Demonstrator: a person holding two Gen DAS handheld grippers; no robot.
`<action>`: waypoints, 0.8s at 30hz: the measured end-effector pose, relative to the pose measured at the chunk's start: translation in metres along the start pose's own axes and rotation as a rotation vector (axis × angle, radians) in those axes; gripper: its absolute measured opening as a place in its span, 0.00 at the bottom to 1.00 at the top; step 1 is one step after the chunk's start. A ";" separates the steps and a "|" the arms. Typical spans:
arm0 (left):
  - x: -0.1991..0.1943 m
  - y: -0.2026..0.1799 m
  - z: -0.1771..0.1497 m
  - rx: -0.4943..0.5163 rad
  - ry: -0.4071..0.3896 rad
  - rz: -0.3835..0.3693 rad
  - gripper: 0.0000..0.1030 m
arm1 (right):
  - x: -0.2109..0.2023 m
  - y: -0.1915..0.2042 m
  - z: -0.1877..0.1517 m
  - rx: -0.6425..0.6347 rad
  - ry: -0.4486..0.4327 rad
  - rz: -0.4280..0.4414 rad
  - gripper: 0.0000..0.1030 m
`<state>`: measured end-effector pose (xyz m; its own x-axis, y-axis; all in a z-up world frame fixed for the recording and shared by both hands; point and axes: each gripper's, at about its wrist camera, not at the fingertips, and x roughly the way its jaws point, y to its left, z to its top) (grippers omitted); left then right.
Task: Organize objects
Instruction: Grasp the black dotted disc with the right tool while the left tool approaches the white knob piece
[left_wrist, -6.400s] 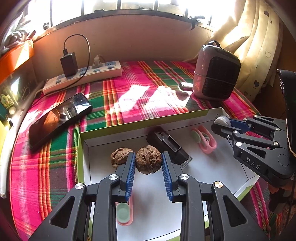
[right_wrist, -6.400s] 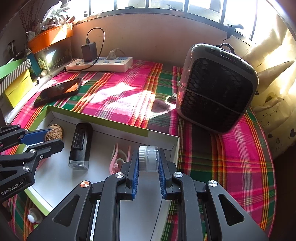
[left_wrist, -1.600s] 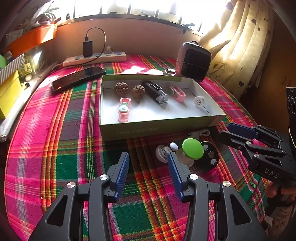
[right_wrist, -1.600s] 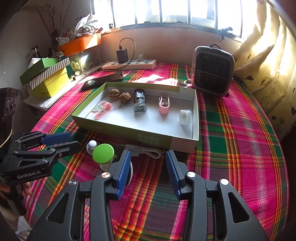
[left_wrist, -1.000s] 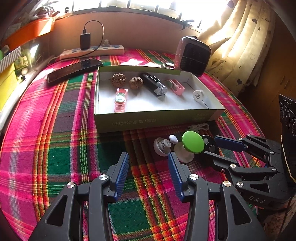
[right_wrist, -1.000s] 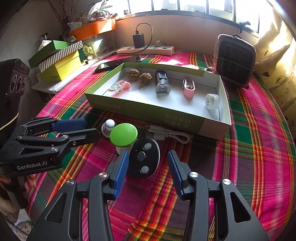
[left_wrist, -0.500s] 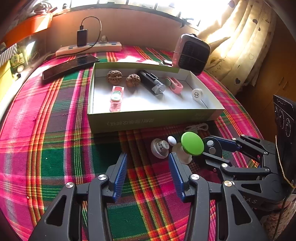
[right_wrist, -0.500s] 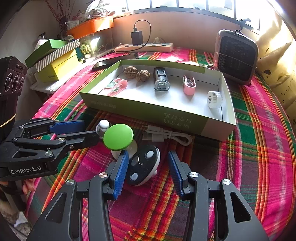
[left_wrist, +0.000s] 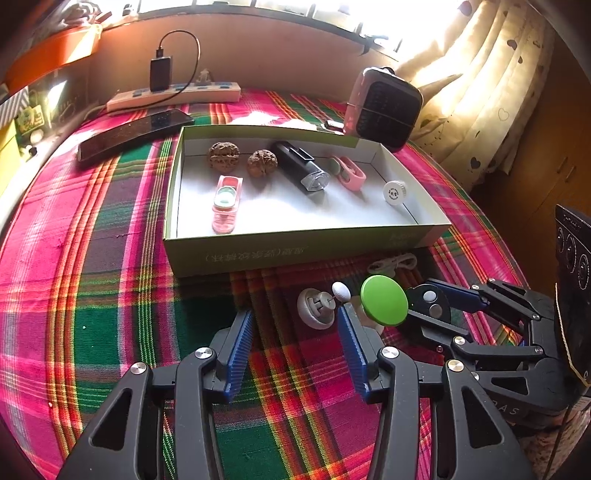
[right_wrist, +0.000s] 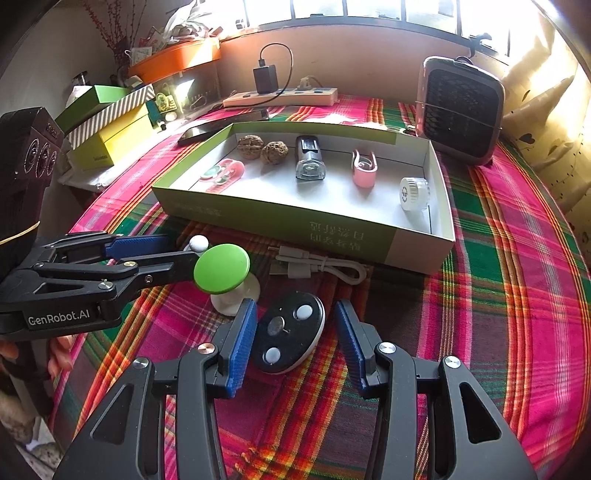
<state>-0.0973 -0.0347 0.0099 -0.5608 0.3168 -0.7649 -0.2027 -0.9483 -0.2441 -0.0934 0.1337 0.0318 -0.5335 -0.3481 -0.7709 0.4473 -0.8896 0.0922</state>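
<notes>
Left wrist view: the left claw is seen spread over the plaid-covered tabletop, its jaws having just been opening, with nothing between them. Just ahead of it, on the near side of the shallow green cardboard box, lie a small round white suction hook and a green-capped white mushroom-shaped piece. Inside the box are seen two walnuts, a black torch and pink clips.

Right wrist view: the right claw is seen spread around a black oval disc with white dots, which lies on the cloth near the box; the left pad appears to be touching or almost touching its edge, while the right pad stands clear, so nothing is pinched. A coiled white cable lies between the disc and the box.

If the jaws are closed off-centre, the tilted oval disc could be squeezed out sideways or knocked into the mushroom-shaped piece. The two claws are close together, so a collision could be caused by either reaching further.
</notes>
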 end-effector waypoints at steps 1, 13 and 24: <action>0.000 0.000 0.001 0.004 0.000 0.002 0.44 | 0.000 0.000 0.000 0.003 -0.002 -0.003 0.44; 0.006 -0.006 0.007 0.037 0.005 0.027 0.44 | -0.004 -0.007 -0.002 0.026 -0.013 -0.007 0.28; 0.009 -0.009 0.010 0.046 0.000 0.051 0.44 | -0.005 -0.010 -0.002 0.040 -0.014 0.002 0.28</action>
<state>-0.1086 -0.0230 0.0112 -0.5712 0.2680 -0.7758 -0.2106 -0.9614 -0.1771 -0.0938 0.1454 0.0333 -0.5424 -0.3539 -0.7619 0.4197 -0.8998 0.1192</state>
